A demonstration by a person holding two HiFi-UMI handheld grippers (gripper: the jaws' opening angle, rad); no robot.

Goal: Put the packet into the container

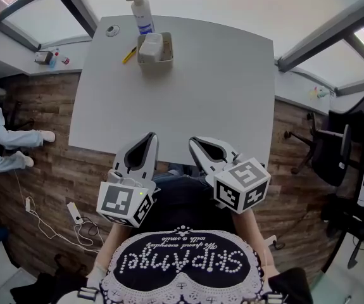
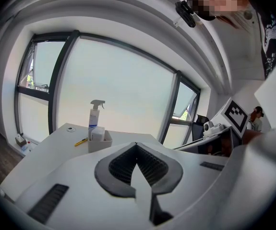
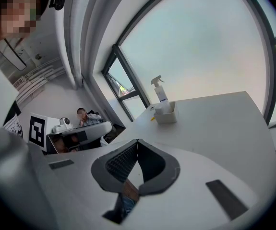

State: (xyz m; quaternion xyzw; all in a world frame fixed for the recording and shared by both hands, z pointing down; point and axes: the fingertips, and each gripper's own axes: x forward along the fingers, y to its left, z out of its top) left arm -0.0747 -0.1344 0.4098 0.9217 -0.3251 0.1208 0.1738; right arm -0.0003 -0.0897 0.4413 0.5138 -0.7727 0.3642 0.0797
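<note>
We hold the left gripper (image 1: pixel 151 135) and right gripper (image 1: pixel 194 140) at the desk's (image 1: pixel 219 87) near edge, jaws closed, empty; the packet (image 1: pixel 150 45) sits in the container (image 1: pixel 168 54) by the far edge.

open table (image 1: pixel 226 100) short of container (image 1: pixel 159 66)

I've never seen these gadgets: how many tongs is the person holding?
2: left tongs over the table's near edge, right tongs just beside them on the right; both shut, empty.

At the far side of the pale bench (image 1: pixel 219 87) a white packet (image 1: pixel 150 45) sits in the square plastic container (image 1: pixel 156 63), white spray bottle (image 1: pixel 144 11) just behind, yellow pen (image 1: pixel 129 55) at its left.
</note>
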